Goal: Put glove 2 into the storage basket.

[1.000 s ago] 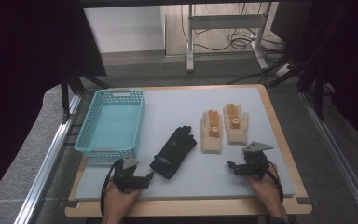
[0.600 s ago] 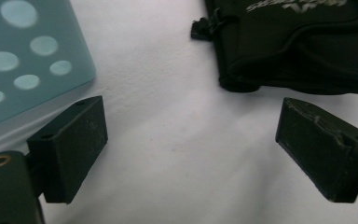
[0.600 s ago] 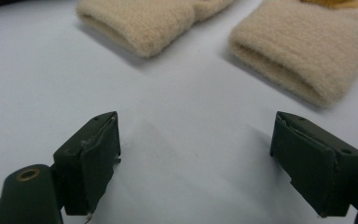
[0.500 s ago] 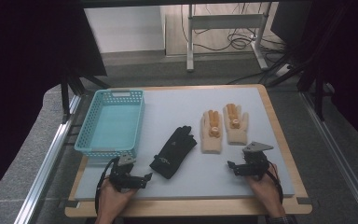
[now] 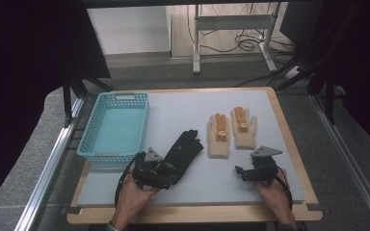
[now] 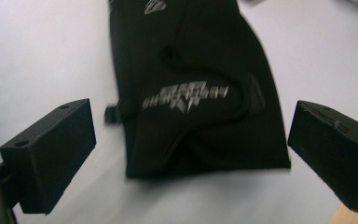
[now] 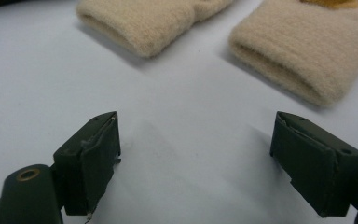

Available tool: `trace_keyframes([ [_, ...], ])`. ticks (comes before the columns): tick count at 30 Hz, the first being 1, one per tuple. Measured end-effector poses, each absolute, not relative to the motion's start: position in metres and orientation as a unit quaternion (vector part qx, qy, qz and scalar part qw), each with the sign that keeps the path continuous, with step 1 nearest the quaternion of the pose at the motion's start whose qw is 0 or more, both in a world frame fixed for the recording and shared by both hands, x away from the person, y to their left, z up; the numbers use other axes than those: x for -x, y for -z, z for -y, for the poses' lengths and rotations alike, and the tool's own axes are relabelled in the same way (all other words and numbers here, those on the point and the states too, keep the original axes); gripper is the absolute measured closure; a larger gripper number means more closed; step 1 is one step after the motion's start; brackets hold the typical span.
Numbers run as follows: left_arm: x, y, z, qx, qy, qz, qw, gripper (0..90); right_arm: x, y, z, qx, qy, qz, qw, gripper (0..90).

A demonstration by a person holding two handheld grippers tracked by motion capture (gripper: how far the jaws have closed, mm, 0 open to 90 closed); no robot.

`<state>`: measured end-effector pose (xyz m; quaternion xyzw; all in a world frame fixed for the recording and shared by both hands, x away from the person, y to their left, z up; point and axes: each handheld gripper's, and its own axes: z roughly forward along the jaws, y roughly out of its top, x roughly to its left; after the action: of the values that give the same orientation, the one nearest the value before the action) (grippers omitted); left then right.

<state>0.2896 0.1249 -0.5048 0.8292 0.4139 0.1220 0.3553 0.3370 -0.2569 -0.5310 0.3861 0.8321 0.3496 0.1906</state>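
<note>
Black fabric, the glove (image 6: 191, 88) lies flat on the bench (image 5: 192, 178) right of the basket (image 5: 113, 127), cuff toward you for an easy pinch. Your left claw (image 6: 191, 140) has just been opening, jaws wide astride the cuff, untouching. Its silver print is too blurred to read. Your right claw (image 7: 209, 158) gapes empty near the beige gloves (image 7: 289, 56).

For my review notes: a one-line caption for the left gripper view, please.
Left gripper, jaws open, poised over the cuff of a black glove lying on the pale table.
</note>
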Motion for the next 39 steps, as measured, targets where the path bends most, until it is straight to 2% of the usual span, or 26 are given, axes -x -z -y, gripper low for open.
trace_keyframes([
  [9, -0.316, 0.510, -0.094, -0.842, -0.111, -0.405, 0.338, 0.0, -0.337, 0.531, 0.257, -0.386, -0.350, -0.832, 0.191, 15.6],
  [13, -0.324, 0.516, -0.082, -0.851, -0.131, -0.403, 0.310, 0.0, -0.337, 0.531, 0.257, -0.386, -0.350, -0.832, 0.191, 15.6],
  [18, -0.338, 0.524, -0.085, -0.850, -0.131, -0.419, 0.291, 0.0, -0.337, 0.531, 0.257, -0.386, -0.350, -0.832, 0.190, 15.6],
  [22, -0.346, 0.535, -0.092, -0.847, -0.098, -0.427, 0.300, 0.0, -0.337, 0.531, 0.257, -0.386, -0.350, -0.832, 0.190, 15.5],
  [30, -0.343, 0.533, -0.083, -0.859, -0.110, -0.417, 0.277, 0.2, -0.337, 0.531, 0.257, -0.386, -0.350, -0.832, 0.191, 15.6],
  [34, -0.344, 0.529, -0.087, -0.855, -0.110, -0.424, 0.278, 11.4, -0.337, 0.531, 0.257, -0.386, -0.350, -0.832, 0.191, 15.6],
  [39, -0.343, 0.524, -0.087, -0.857, -0.118, -0.418, 0.277, 33.9, -0.337, 0.531, 0.257, -0.385, -0.350, -0.832, 0.191, 15.6],
])
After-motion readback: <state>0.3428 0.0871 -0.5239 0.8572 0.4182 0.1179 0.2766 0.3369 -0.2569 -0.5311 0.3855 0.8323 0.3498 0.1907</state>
